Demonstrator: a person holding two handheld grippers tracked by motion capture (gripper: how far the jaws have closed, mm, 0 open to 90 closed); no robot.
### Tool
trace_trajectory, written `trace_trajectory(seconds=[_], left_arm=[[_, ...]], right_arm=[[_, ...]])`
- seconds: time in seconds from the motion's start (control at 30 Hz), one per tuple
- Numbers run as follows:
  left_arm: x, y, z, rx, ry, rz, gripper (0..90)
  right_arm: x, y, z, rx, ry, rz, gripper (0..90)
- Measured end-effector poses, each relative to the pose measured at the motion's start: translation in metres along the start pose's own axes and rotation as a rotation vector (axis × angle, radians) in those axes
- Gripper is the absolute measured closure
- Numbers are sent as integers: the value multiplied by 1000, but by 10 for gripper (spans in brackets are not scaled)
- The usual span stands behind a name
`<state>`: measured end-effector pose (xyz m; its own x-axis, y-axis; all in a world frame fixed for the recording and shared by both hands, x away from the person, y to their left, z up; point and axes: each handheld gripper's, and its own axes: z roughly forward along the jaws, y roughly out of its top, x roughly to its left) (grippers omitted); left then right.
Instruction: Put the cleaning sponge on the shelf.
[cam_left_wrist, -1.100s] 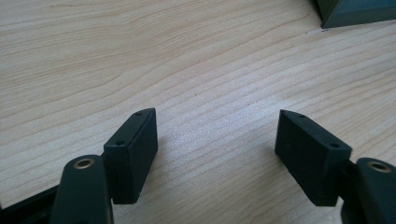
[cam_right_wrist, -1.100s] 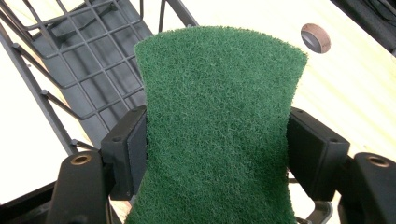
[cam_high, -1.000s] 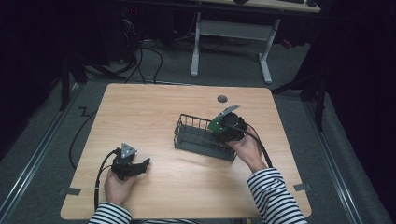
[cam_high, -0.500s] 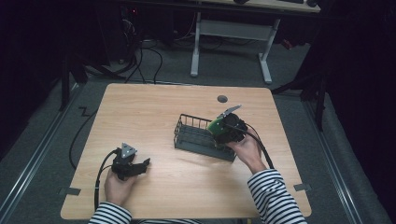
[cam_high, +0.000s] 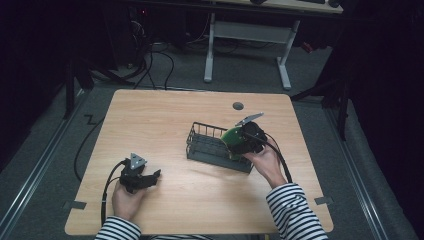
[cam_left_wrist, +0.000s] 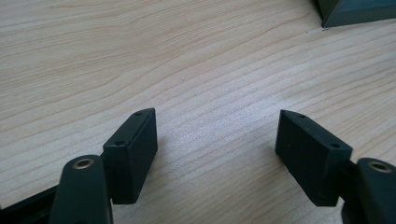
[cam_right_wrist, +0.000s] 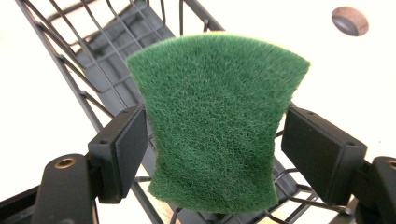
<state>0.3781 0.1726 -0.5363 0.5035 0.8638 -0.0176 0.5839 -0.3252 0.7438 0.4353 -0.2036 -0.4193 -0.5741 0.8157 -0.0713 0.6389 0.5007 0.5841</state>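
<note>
The right gripper (cam_right_wrist: 212, 154) is positioned over the right end of the wire basket (cam_high: 212, 147). A green scouring pad (cam_right_wrist: 215, 121) stands between its jaws, above the basket floor. The jaws have just been opening: the left pad touches the scouring pad's edge; the right pad stands just clear. The left gripper (cam_left_wrist: 217, 149), well left of the basket, rests spread and empty over the table (cam_left_wrist: 187, 56).

1. Left gripper (cam_high: 150, 177) sits low over the near left of the table, held in the left hand (cam_high: 126, 199), jaws spread wide with nothing between them.
2. Right gripper (cam_right_wrist: 212, 140) hangs raised at mid-right, right hand (cam_high: 265, 162) behind it, jaws just opening, pads at a green pad's edges.
</note>
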Motion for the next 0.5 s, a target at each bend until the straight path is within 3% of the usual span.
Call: trace_trajectory(seconds=[0.23,0.5], left_arm=[[0,0,0,-2,-1,-2,301],[0,0,0,-2,-3,-3,301]], right_arm=[[-5,-2,-8,-34,6,30,195],[-11,-9,-36,-126,12,66,208]])
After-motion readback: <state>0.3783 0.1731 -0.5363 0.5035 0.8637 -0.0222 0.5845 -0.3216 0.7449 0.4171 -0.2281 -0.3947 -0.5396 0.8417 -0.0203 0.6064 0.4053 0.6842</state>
